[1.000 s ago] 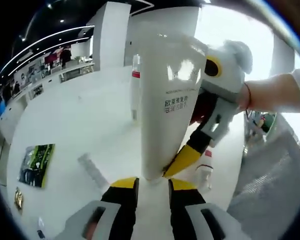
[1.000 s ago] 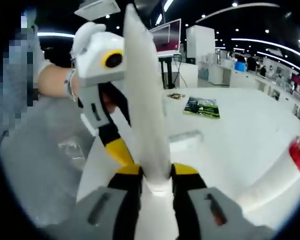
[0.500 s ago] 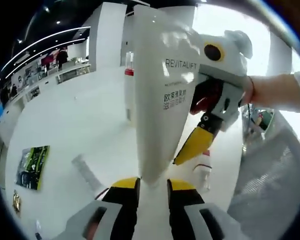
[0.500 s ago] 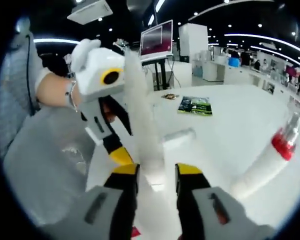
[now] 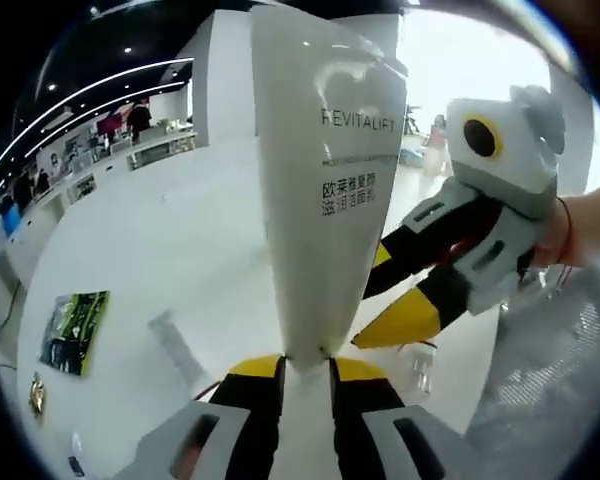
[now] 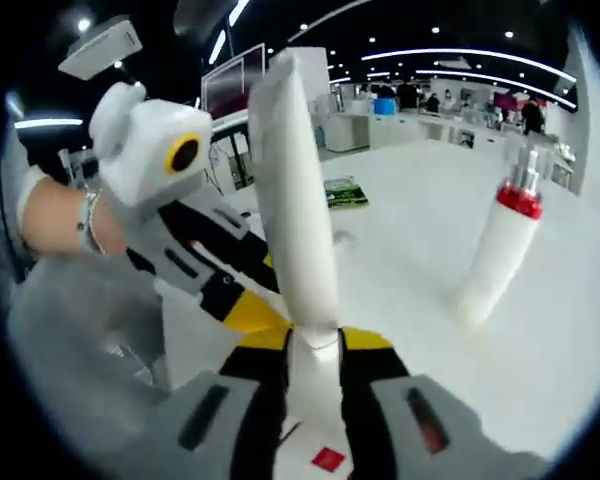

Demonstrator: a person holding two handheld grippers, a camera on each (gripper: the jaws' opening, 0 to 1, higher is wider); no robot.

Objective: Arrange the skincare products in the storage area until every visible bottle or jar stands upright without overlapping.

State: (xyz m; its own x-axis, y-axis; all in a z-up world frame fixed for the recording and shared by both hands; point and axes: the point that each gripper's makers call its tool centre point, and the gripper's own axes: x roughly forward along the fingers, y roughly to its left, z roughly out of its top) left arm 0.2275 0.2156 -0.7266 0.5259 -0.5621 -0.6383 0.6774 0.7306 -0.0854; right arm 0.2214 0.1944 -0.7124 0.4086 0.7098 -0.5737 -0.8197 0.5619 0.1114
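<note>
Both pairs of fingers pinch the same white REVITALIFT tube (image 5: 325,190): the left gripper (image 5: 305,372) clamps its narrow end at the bottom centre of the left gripper view, and the right gripper (image 6: 315,345) does likewise at the bottom centre of the right gripper view, where the tube (image 6: 298,210) shows edge-on and thin. Each gripper appears in the other's view, the right one (image 5: 420,295) at centre right, the left one (image 6: 242,295) at centre left. A red-collared pump bottle (image 6: 500,245) stands upright on the white table (image 6: 400,240) at right; a green booklet (image 5: 72,330) lies at lower left. Risk: with two grips on one slim end, an uneven release could tip the tube over
</note>
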